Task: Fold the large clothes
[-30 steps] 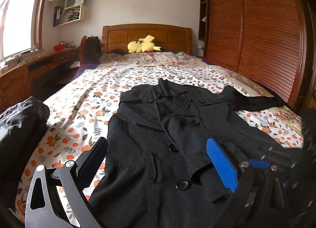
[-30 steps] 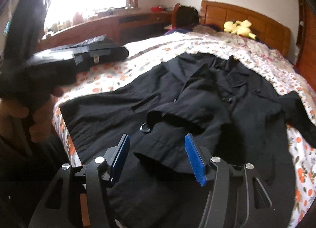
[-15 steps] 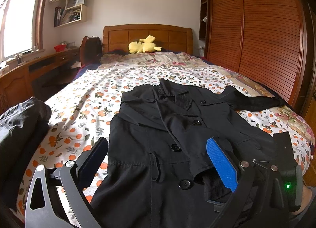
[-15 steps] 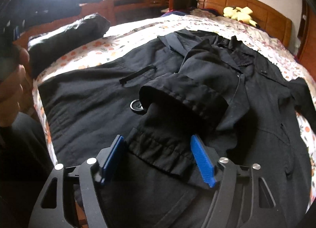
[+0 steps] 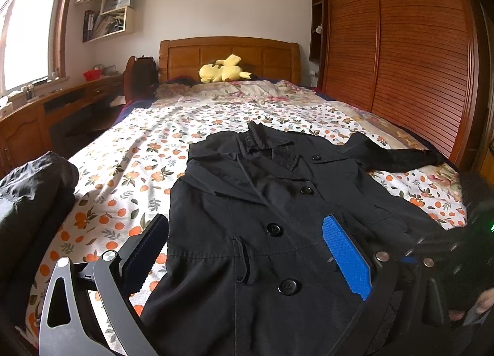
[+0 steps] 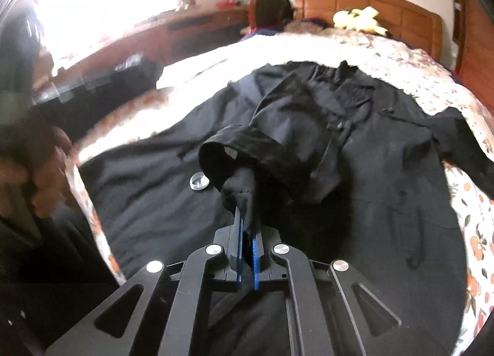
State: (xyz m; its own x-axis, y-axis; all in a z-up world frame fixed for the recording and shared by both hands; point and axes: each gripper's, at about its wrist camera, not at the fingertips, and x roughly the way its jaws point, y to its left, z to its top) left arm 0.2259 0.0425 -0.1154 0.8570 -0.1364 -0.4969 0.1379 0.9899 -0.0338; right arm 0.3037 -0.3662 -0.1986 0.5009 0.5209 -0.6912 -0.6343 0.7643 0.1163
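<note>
A black button-front coat is lying spread across the bed's orange-flowered sheet. The right gripper is pinching the coat's folded sleeve cuff tight. The left gripper is hovering wide apart above the coat.

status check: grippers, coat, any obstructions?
Right gripper shut on sleeve cuff. Left gripper open, over black coat lying on bed. Nothing blocking.

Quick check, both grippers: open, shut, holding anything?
Left gripper: open, holding nothing, above the black coat.
Right gripper: shut on the coat's sleeve cuff.
</note>
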